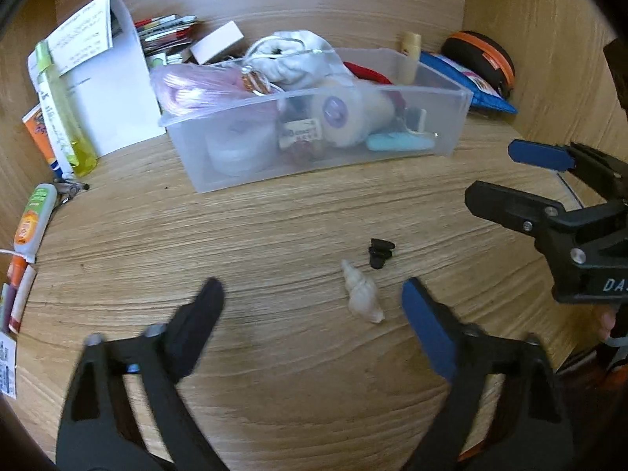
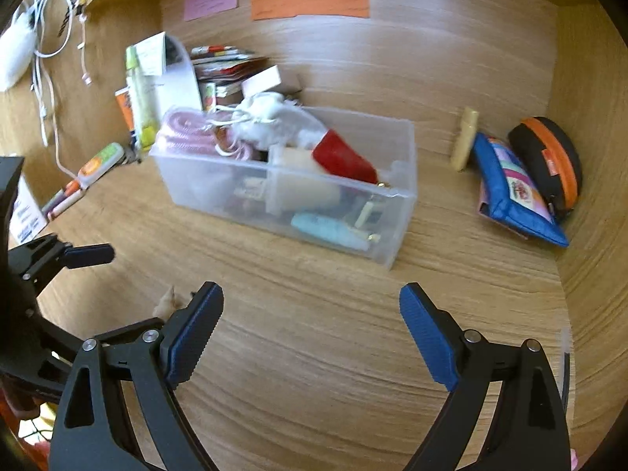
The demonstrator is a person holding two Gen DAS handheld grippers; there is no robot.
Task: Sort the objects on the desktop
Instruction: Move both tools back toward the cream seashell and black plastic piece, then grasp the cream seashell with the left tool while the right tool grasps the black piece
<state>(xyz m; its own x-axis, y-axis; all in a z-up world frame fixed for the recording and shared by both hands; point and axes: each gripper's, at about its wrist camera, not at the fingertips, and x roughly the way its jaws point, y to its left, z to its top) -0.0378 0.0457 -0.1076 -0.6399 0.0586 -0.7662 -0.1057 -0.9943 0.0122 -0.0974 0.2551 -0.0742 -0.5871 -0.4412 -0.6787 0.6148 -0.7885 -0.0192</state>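
Observation:
A clear plastic bin (image 1: 451,117) full of small items stands on the wooden desk; it also shows in the right wrist view (image 2: 400,212). A white seashell (image 1: 363,294) and a small black piece (image 1: 380,253) lie loose on the desk in front of it. My left gripper (image 1: 310,302) is open and empty, with the shell just inside its right finger. My right gripper (image 2: 310,306) is open and empty over bare desk; it shows at the right of the left wrist view (image 1: 506,172). The shell peeks out beside its left finger (image 2: 167,302).
A blue pouch (image 2: 514,192), an orange-and-black case (image 2: 549,161) and a cream tube (image 2: 465,137) sit at the back right. Papers, a yellow bottle (image 1: 66,117), a white-green tube (image 1: 33,216) and pens crowd the left. Wooden walls close the back and right.

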